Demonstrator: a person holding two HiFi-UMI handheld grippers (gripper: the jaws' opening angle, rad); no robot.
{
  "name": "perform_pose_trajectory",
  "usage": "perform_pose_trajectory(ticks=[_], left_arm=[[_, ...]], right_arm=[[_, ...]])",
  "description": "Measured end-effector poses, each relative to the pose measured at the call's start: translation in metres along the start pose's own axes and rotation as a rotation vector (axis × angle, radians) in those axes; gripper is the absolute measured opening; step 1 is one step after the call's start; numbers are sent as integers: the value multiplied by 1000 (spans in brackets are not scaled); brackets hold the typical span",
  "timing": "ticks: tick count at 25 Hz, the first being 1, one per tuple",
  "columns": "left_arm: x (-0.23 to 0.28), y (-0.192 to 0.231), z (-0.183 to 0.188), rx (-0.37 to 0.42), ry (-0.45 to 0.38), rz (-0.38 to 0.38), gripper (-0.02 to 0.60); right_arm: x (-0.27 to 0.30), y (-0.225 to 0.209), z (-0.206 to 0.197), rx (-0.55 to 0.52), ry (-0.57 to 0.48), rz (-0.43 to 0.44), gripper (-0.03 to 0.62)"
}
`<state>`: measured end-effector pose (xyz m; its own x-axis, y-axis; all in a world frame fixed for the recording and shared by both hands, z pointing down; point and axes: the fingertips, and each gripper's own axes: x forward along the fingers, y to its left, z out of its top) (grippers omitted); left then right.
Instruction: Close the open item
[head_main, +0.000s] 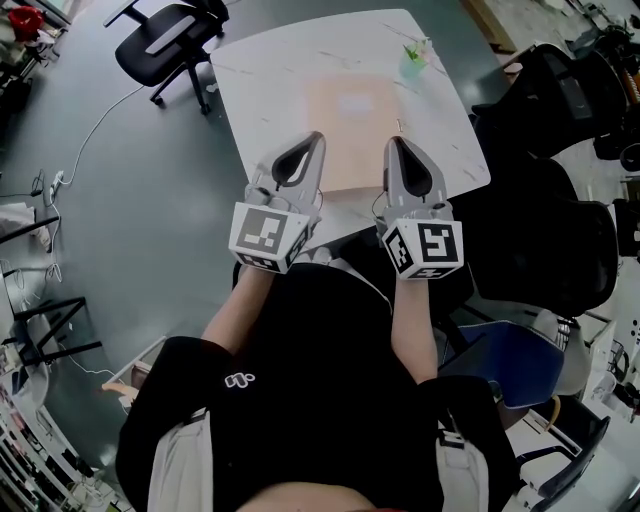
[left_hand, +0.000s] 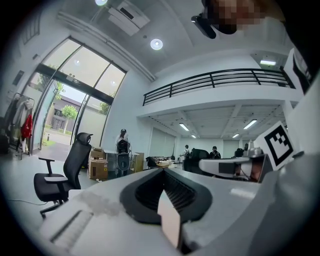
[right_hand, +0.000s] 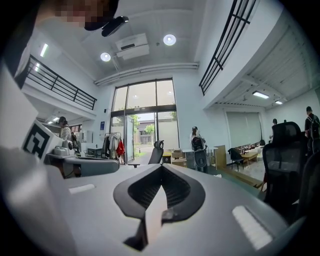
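Note:
A flat beige folder (head_main: 348, 128) lies on the white marble table (head_main: 270, 70); from the head view I cannot tell whether its cover is open. My left gripper (head_main: 318, 138) and right gripper (head_main: 393, 142) are held side by side over the folder's near edge. Both point away from me, and neither holds anything. The jaws of both are shut, tips meeting. In the left gripper view (left_hand: 162, 170) and the right gripper view (right_hand: 161, 167), the tips point level across the room. The folder and table are hidden in those two views.
A green cup (head_main: 413, 60) stands at the table's far right. A black office chair (head_main: 170, 45) is at the far left, more black chairs (head_main: 560, 110) at the right, a blue seat (head_main: 510, 360) beside me. A white cable (head_main: 95, 130) runs over the floor. People stand far off (right_hand: 197, 142).

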<state>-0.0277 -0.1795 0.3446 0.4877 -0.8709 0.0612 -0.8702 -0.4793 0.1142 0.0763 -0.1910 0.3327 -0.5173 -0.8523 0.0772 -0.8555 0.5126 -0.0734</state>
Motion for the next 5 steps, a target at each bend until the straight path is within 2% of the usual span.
perform_pose_trajectory(ticks=[5], left_arm=[[2, 0, -2, 1, 3, -5, -10]], right_arm=[[1, -3, -3, -1, 3, -4, -12]])
